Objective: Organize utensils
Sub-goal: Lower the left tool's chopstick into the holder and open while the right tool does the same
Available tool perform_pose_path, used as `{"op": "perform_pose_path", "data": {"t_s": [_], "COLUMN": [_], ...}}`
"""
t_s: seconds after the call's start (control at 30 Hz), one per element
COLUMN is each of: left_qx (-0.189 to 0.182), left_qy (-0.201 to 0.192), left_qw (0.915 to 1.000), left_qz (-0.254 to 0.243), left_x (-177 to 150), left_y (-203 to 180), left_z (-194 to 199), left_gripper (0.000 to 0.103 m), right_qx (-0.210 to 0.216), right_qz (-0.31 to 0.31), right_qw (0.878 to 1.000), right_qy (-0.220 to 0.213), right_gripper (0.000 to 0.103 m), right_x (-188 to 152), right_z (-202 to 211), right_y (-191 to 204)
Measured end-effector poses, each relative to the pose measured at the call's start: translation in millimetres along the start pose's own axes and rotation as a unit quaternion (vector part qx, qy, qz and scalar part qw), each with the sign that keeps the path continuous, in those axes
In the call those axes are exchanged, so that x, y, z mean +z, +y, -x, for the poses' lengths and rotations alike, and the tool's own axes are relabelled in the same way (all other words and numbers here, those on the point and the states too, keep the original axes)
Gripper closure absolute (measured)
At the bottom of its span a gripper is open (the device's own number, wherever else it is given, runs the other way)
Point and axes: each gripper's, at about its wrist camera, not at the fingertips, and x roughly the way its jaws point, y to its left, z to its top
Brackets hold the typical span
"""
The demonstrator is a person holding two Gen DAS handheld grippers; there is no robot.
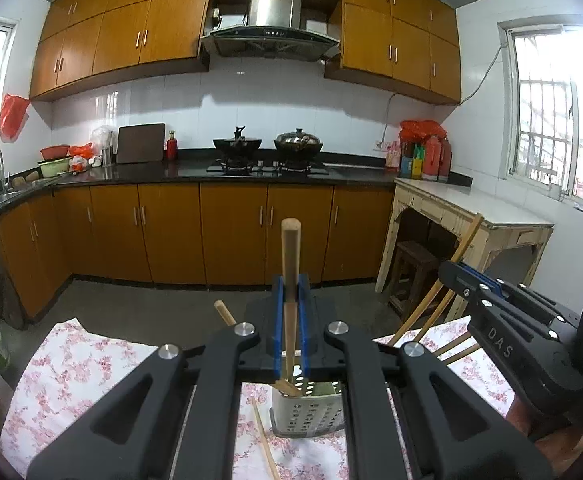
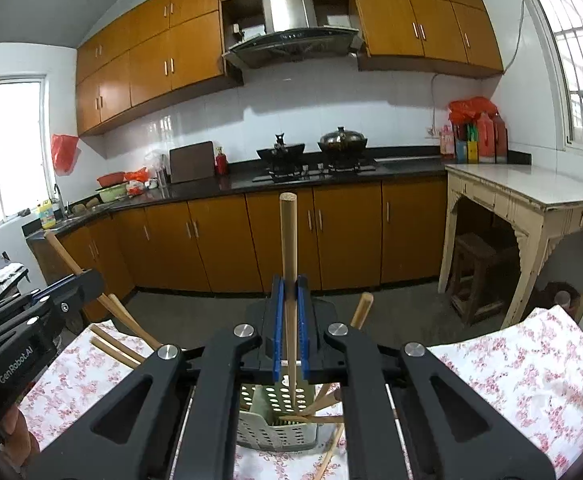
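My left gripper (image 1: 290,284) is shut on a wooden chopstick (image 1: 290,248) that stands upright, its lower end over a perforated utensil holder (image 1: 311,412) on the floral tablecloth (image 1: 75,368). My right gripper (image 2: 290,286) is shut on another upright chopstick (image 2: 288,236), its tip down inside the same holder (image 2: 279,428). Several chopsticks (image 2: 323,408) lean in the holder. The right gripper (image 1: 467,280) shows at the right of the left wrist view, and the left gripper (image 2: 75,280) at the left of the right wrist view. A loose chopstick (image 1: 265,440) lies on the cloth.
The table's far edge drops to a grey floor (image 1: 163,308). Orange base cabinets (image 1: 231,232) and a black counter with a stove and two woks (image 1: 267,148) stand beyond. A white side table (image 2: 531,196) with a stool (image 2: 479,272) under it is at the right.
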Motion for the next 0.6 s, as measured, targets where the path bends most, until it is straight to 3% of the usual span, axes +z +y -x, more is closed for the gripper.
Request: {"op": "perform_pose_path", "data": {"t_s": [0.53, 0.6], "left_qx": [0.007, 0.01], "left_qy": [0.025, 0.024], "left_qw": [0.9997, 0.9997], "left_qz": [0.001, 0.003], "left_x": [-15, -14], "left_y": [5, 5], "left_z": [-24, -23], "left_gripper": [0.095, 0.092], "right_qx": [0.012, 0.013], "right_qz": [-0.009, -0.011], "right_qw": [1.0, 1.0], "right_qy": [0.018, 0.02], "right_gripper": [0.095, 0.09], "right_x": [-10, -10], "right_z": [-8, -7], "right_y": [0, 0]}}
